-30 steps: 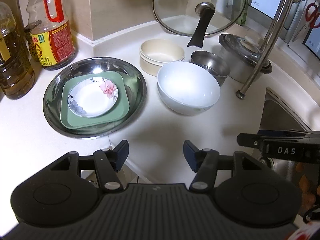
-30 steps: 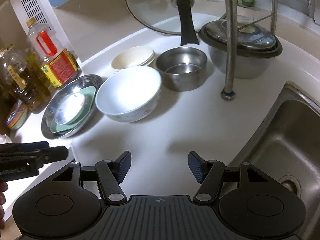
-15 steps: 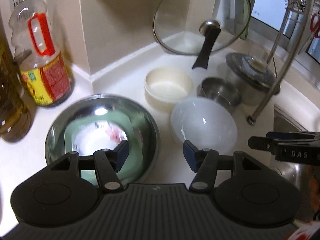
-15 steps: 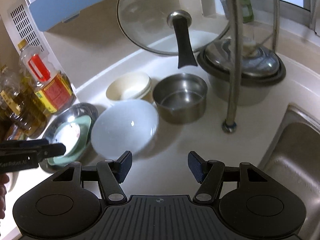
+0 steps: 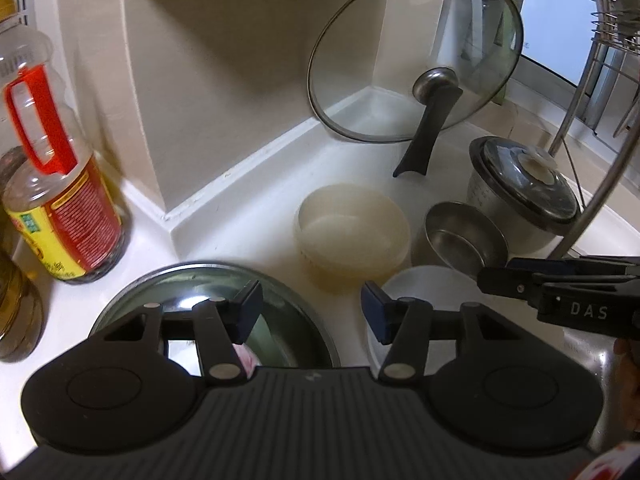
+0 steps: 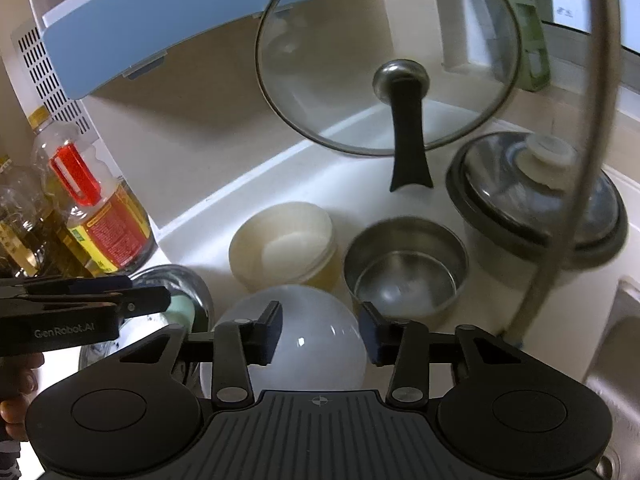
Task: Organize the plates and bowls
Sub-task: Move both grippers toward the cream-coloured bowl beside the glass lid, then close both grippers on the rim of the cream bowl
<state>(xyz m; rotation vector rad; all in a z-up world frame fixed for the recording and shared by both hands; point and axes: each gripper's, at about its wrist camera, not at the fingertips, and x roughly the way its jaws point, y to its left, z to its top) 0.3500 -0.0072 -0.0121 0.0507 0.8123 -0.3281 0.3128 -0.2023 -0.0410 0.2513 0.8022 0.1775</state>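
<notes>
A white bowl (image 6: 320, 308) lies under my right gripper (image 6: 321, 332). Its jaws are closing, and the pads hang over the bowl's inside without pressing on it. My left gripper (image 5: 311, 308) is also closing with only counter between the fingers: one over the steel tray (image 5: 192, 284), the other over the white bowl's rim (image 5: 432, 284). The tray holds a green plate (image 6: 182, 308) and a floral dish (image 5: 246, 356), mostly hidden. Behind stand a cream bowl (image 5: 352, 232) and a small steel bowl (image 5: 464, 240).
A glass lid (image 5: 416, 60) leans in the corner, beside a lidded pot (image 5: 524, 188). Oil bottles (image 5: 60, 200) stand at the left wall. A metal pole (image 6: 584, 152) and the sink (image 6: 616, 360) are on the right.
Both grippers have moved forward over the dishes, so the tray and white bowl now lie under the fingers. Both pairs of jaws have narrowed, the right more.
</notes>
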